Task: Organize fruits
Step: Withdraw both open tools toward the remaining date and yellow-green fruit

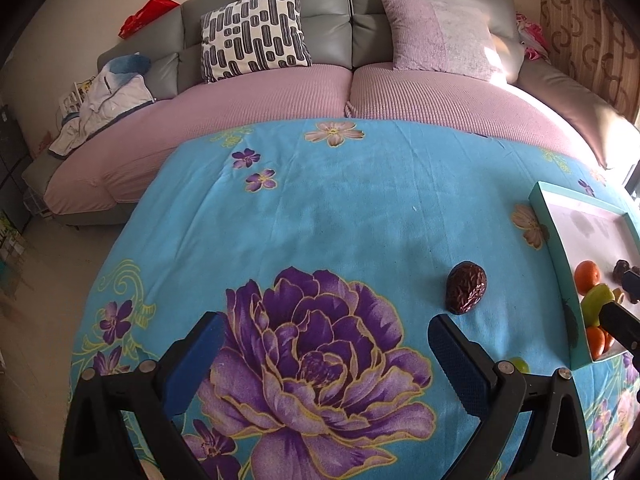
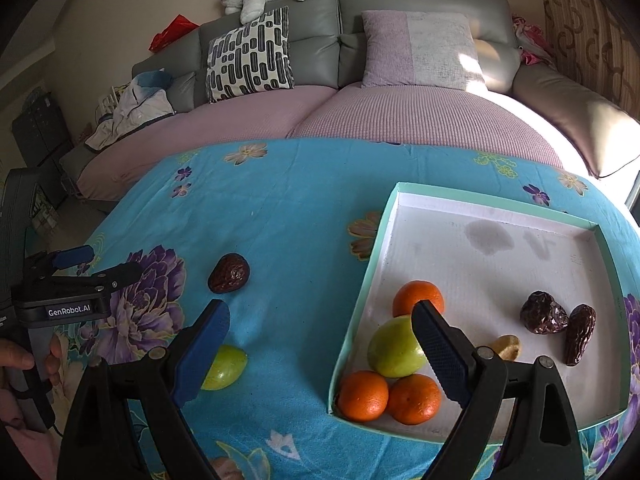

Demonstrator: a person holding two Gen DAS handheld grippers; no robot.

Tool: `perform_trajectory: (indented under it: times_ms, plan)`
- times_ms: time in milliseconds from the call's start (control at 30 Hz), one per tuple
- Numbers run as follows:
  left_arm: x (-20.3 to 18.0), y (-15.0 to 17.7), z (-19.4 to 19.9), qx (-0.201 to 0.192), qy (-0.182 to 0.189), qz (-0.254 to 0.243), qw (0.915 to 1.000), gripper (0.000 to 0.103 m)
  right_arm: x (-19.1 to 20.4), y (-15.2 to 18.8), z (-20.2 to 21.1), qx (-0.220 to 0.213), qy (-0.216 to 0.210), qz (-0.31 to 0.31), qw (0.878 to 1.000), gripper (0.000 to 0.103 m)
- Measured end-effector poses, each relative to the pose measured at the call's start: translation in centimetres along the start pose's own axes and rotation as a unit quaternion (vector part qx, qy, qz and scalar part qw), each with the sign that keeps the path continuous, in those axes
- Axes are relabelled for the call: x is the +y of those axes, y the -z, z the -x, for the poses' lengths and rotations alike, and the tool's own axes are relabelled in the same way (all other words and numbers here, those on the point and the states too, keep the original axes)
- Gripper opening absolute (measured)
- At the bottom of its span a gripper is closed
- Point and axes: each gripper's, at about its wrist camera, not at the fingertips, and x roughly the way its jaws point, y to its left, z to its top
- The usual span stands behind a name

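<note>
Loose date lies just ahead-right of the left gripper point(image 1: 326, 344)

Wide, empty fingers both sides; the date point(image 1: 466, 288) sits on the desk left of the tray point(image 2: 360, 300), long axis tilted; right gripper point(image 2: 320, 344) straddles the tray's wall.

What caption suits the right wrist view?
Open right gripper above tray of oranges, dates; green fruit and date remain outside.

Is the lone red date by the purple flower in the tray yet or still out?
Out. The red date lies on the blue cloth, left of the tray wall, apart from it and untouched.
</note>
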Motion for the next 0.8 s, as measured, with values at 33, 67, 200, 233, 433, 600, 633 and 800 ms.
perform_trajectory:
  times_ms: [33,67,200,233,433,600,633,800]
  plan:
    - [0.2,0.1,0.0,0.000,0.002,-0.001,1.0000,0.103,0.4,0.0,-0.2,0.003,-0.004,0.005,1.000,0.093]
    - [0.3,0.2,-0.1,0.001,0.003,-0.003,1.0000,0.103,0.8,0.1,-0.4,0.006,-0.006,0.011,1.000,0.093]
    - [1.0,0.6,-0.6,0.010,0.004,-0.001,0.9999,0.103,2.5,0.5,-1.2,0.023,-0.021,0.033,0.999,0.093]
    - [1.2,0.7,-0.8,0.014,0.001,0.000,0.9999,0.103,2.9,0.6,-1.3,0.025,-0.023,0.038,0.999,0.093]
    - [2.5,1.2,-1.6,0.027,-0.010,0.013,0.9995,0.103,5.0,1.1,-2.1,0.040,-0.036,0.071,0.996,0.087]
    - [2.8,1.4,-1.9,0.032,-0.009,0.016,0.9993,0.103,6.3,2.0,-3.3,0.065,-0.042,0.091,0.993,0.083]
    - [2.8,1.4,-1.9,0.032,-0.008,0.015,0.9993,0.103,6.6,2.1,-3.6,0.071,-0.045,0.096,0.992,0.080]
    - [2.7,1.5,-2.3,0.038,-0.006,0.016,0.9991,0.103,7.3,3.0,-4.8,0.097,-0.048,0.110,0.988,0.076]
